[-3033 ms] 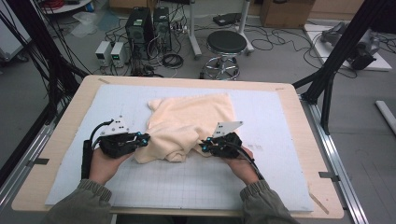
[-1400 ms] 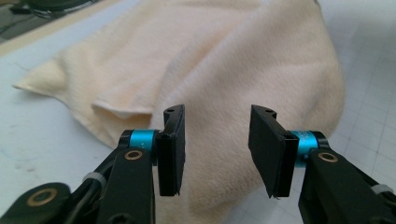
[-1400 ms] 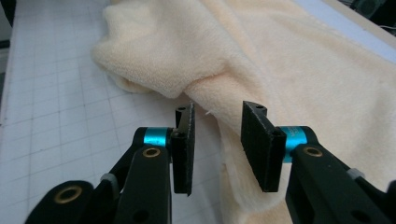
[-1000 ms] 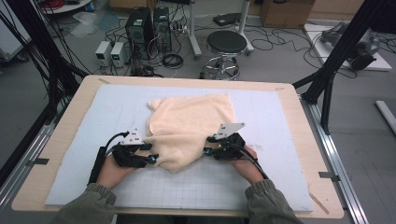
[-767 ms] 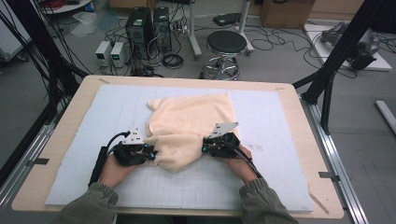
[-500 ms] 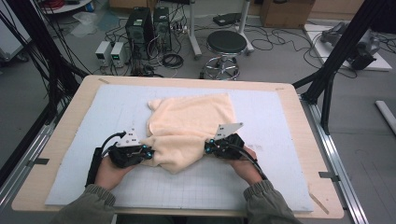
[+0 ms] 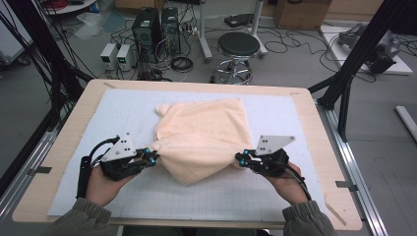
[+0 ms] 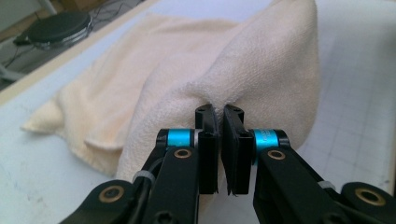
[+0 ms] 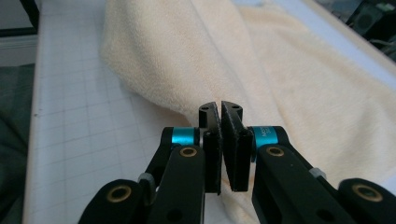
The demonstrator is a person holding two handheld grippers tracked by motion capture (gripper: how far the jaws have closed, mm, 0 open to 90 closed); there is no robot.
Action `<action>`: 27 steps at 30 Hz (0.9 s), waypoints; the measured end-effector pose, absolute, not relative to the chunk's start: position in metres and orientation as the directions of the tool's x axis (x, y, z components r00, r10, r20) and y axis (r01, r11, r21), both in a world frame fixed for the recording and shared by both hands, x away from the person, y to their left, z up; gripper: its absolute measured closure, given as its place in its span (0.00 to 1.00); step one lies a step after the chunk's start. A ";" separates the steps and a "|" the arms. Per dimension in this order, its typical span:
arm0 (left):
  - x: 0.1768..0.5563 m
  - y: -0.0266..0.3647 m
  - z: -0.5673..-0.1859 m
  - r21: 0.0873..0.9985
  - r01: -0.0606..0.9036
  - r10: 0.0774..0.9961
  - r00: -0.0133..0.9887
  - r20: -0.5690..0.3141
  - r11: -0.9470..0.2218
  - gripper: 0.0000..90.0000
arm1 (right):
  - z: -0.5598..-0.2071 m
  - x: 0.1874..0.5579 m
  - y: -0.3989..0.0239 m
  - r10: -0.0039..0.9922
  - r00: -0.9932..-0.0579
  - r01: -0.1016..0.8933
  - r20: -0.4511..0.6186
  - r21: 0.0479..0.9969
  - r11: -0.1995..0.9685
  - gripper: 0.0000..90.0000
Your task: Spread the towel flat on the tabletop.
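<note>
I had the towel (image 7: 201,135) stretched between both tools, left tool (image 7: 150,158) and right tool (image 7: 239,158) each pinching a near corner

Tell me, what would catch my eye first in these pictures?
A cream towel lies rumpled in the middle of the white gridded mat on the wooden table. A person pinches its near edge from both sides: the left gripper holds the left corner and the right gripper the right, fingers shut on the cloth, so the edge hangs lifted between them. Behind the table stands a round black stool.
</note>
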State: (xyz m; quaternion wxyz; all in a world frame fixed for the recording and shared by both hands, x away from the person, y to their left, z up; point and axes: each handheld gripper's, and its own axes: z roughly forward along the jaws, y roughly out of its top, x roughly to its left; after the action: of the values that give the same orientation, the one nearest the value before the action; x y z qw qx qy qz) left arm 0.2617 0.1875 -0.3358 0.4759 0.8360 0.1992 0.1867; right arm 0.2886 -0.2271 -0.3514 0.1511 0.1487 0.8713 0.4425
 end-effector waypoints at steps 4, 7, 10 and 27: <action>0.256 0.183 -0.320 0.874 0.121 0.483 0.865 0.140 -0.470 0.94 | -0.330 0.278 -0.237 0.391 -0.907 0.096 -0.156 0.828 0.552 0.97; 0.264 0.180 -0.322 0.868 0.137 0.483 0.866 0.130 -0.478 0.94 | -0.325 0.281 -0.240 0.395 -0.904 0.095 -0.165 0.822 0.561 0.97; 0.288 0.179 -0.341 0.860 0.207 0.518 0.852 0.076 -0.467 0.94 | -0.337 0.299 -0.237 0.417 -0.900 0.149 -0.125 0.811 0.565 0.97; 0.358 0.198 -0.385 0.836 0.393 0.677 0.735 -0.036 -0.383 0.67 | -0.390 0.376 -0.215 0.535 -0.844 0.352 0.041 0.795 0.494 0.78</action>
State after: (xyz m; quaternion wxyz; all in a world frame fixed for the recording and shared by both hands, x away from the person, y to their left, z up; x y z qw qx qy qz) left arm 0.3578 0.1981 -0.3845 0.4488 0.8163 0.3276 0.1582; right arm 0.3755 -0.2147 -0.3904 0.1061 0.2586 0.8579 0.4311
